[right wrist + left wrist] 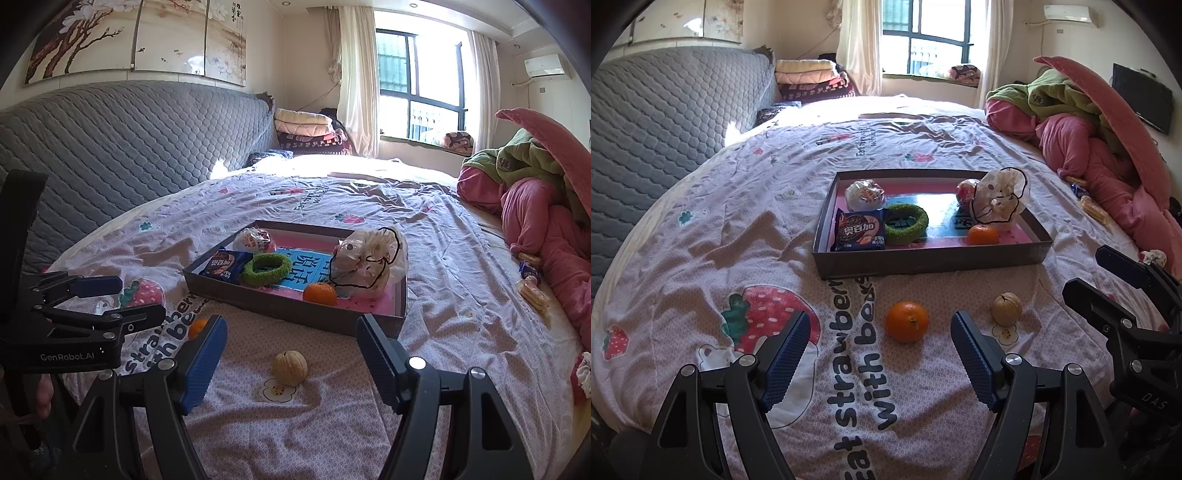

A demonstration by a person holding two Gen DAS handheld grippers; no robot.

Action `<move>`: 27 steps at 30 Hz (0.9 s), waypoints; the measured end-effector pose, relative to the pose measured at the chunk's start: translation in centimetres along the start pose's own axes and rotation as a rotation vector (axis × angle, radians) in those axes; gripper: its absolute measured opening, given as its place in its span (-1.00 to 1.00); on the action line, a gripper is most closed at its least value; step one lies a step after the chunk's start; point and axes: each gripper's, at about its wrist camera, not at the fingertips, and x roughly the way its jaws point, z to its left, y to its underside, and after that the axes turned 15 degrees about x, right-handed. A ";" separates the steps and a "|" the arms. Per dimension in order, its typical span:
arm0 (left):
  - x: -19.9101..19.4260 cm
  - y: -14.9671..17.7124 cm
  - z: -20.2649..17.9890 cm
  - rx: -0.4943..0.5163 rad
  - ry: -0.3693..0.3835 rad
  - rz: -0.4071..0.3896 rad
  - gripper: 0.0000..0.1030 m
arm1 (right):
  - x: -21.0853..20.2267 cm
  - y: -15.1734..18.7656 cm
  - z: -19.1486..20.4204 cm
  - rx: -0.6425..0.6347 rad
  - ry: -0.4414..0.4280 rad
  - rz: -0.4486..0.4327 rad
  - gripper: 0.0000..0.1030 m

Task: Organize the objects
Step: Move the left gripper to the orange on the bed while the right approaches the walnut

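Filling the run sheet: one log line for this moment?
left hand-held gripper: open, facing orange | right hand-held gripper: open, facing walnut | tray: part-filled

On the bed (701, 229) sits the tray (923, 258); in it — a biscuit packet (860, 230), ring (907, 223), bag (999, 199), tangerine (982, 235); before it — an orange (907, 321) left of a walnut (1007, 309).

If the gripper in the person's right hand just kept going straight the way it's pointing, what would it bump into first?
Most likely the walnut: it lies on the bedsheet right between the right gripper's open fingers. Just behind it stands the tray's near wall, though depth is hard to judge.
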 end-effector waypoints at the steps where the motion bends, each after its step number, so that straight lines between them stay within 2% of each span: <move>1: 0.1 0.1 0.0 -0.001 0.005 0.004 0.54 | 0.0 0.1 0.0 0.002 -0.002 0.004 0.40; 27: 2.6 1.9 -1.4 0.022 0.050 0.103 0.54 | 2.3 2.8 -0.7 0.035 0.029 0.164 0.40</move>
